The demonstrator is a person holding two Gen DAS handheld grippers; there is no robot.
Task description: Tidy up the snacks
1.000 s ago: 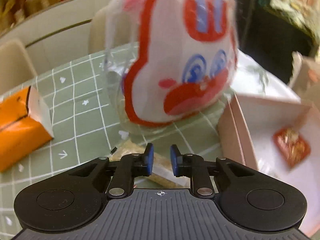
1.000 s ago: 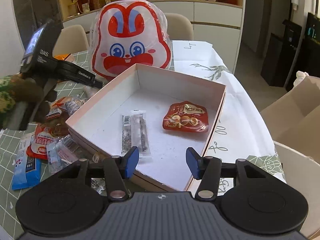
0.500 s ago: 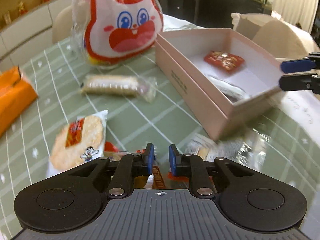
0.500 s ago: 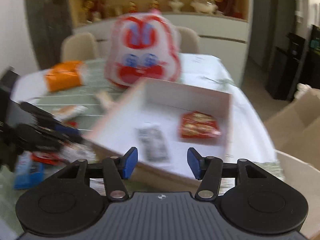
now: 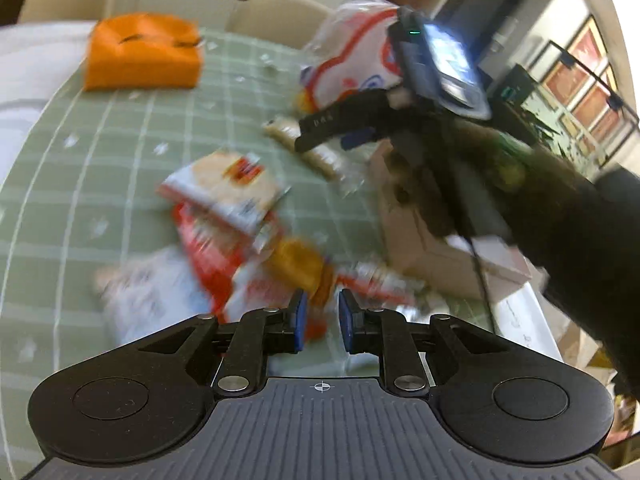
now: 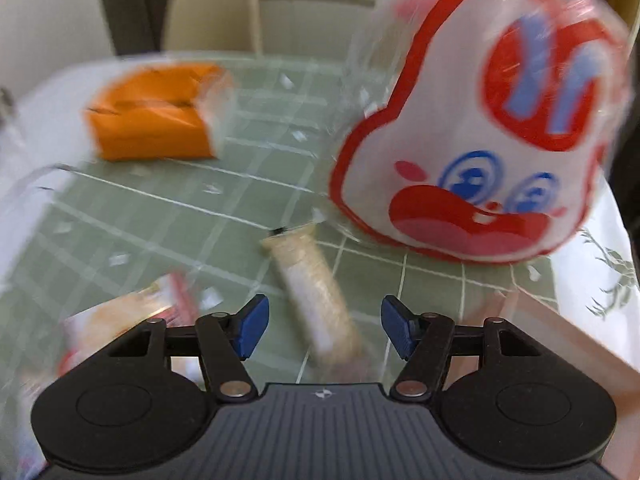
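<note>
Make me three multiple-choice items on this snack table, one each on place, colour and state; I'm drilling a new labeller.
1. The long beige snack bar lies:
A. inside the pink box
B. on the green checked cloth, ahead of the right claw
C. on top of the orange pack
2. The soft pack at the far side is:
A. orange
B. blue
C. black
3. The left claw is:
A. wide open
B. gripping the rabbit bag
C. shut with nothing in it

Answers: B, the bar rests on the cloth; A, plainly orange; C, its blue pads stand near together, empty.
</note>
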